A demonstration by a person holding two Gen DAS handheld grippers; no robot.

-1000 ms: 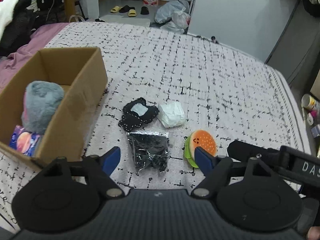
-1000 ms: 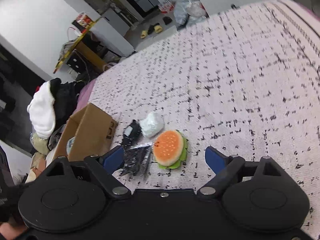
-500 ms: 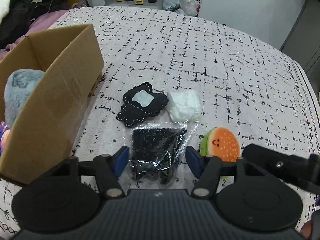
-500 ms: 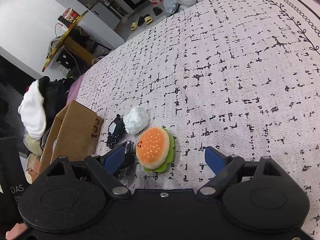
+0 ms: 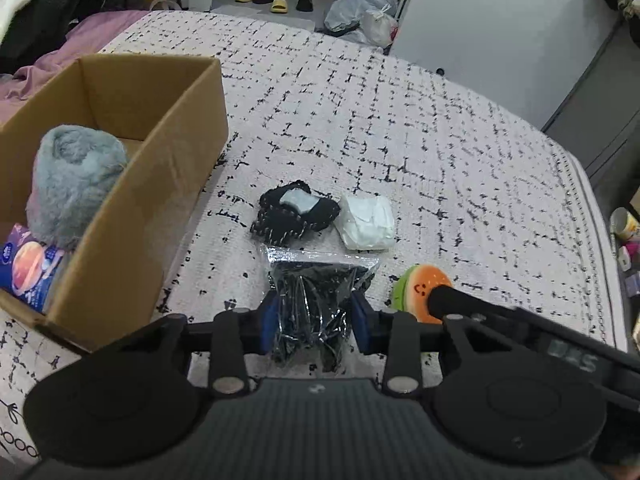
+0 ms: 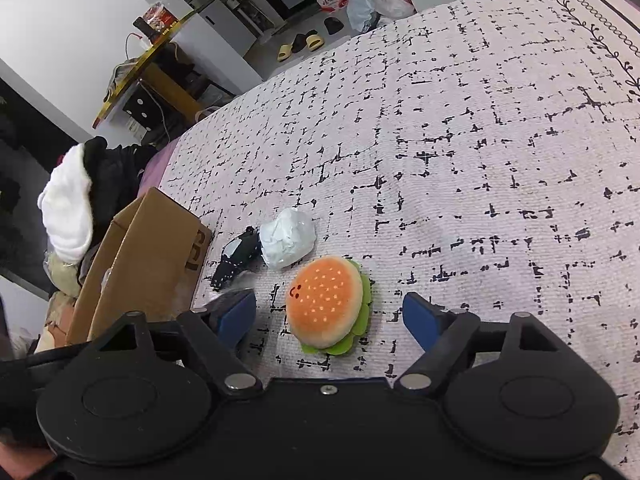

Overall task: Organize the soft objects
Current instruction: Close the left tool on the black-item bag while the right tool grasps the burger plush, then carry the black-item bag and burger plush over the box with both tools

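A: Was any writing readable?

B: Barely. The right tool (image 6: 330, 316) carried blurred pale letters on its body, seen from the left camera, too smeared to read. The cardboard box (image 5: 132, 216) showed a printed mark on one end, unreadable.

A: What did the box hold?

B: A fluffy grey plush (image 5: 74, 184) and a purple packet with an orange circle (image 5: 30, 270).

A: And the soft things?

B: On the bed's speckled cover (image 5: 400, 132): a clear bag of black fabric (image 5: 316, 304), a black pouch (image 5: 294, 212), a white bundle (image 5: 366, 222), a burger plush (image 6: 328, 304).

A: The tools?

B: The left tool (image 5: 314, 320) was closing, blue pads touching the bag's sides. The right was closing too, pads clear of the burger between them.
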